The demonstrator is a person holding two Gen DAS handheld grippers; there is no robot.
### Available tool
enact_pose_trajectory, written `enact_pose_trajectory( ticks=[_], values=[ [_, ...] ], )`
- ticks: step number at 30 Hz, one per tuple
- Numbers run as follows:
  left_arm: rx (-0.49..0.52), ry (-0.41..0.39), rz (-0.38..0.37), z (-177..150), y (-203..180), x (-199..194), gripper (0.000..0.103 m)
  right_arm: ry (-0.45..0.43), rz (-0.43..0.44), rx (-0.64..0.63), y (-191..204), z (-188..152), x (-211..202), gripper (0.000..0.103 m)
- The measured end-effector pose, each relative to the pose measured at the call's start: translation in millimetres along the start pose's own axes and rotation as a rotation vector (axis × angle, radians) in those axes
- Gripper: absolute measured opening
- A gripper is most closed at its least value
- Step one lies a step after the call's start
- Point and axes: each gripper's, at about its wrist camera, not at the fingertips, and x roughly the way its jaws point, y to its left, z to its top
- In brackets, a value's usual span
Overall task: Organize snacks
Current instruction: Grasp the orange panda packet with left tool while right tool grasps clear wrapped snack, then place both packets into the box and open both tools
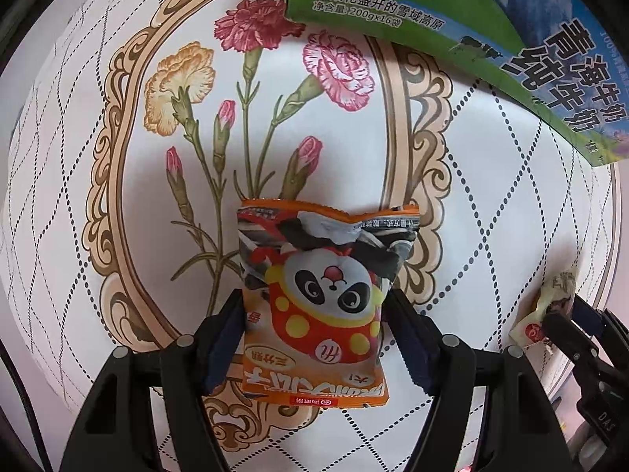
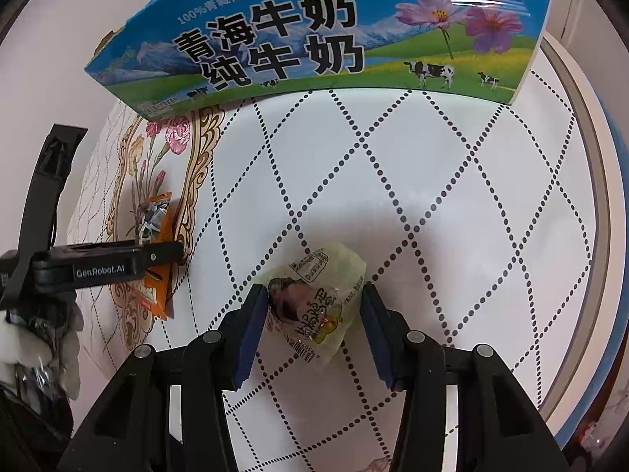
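Two snack packs: orange panda packet (image 1: pixel 314 306) crumpled between left gripper (image 1: pixel 314 310) pads, contact unclear. Right gripper (image 2: pixel 314 303) pinches pale green pouch (image 2: pixel 314 295).

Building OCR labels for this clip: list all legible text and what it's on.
"青海牛奶 纯牛奶" and "100%青藏高原生态牧场": front of milk carton.
"青藏高原 格桑花盛开的雪域高原" and "净含量: 200g×16袋": side of the carton, left wrist view.
"GenRobot.AI": left tongs.
"DAS": right tongs, partly cut off.
Orange panda packet: upside down, not readable.
Pale green packet: crumpled, not readable.
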Motion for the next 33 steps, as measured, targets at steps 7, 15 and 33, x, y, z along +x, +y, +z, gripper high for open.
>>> enact_pose_trajectory(
  ticks=[7, 15, 33],
  values=[
    [0.002, 0.005, 0.001, -5.8, -5.9, -11.8, 0.070, 0.026, -0.007, 0.010, 4.7, 7.4, 11.9, 0.053],
    [0.005, -0.014, 0.017, 4.2, 3.5, 10.9, 0.070, 0.022, -0.021, 0.023, 6.3, 14.0, 17.5, 0.053],
    [0.105, -0.122, -0.100, -18.5, -59.0, -68.5, 0.053, -0.084, 0.030, 0.012, 8.8, 11.0, -14.0, 0.041]
  ],
)
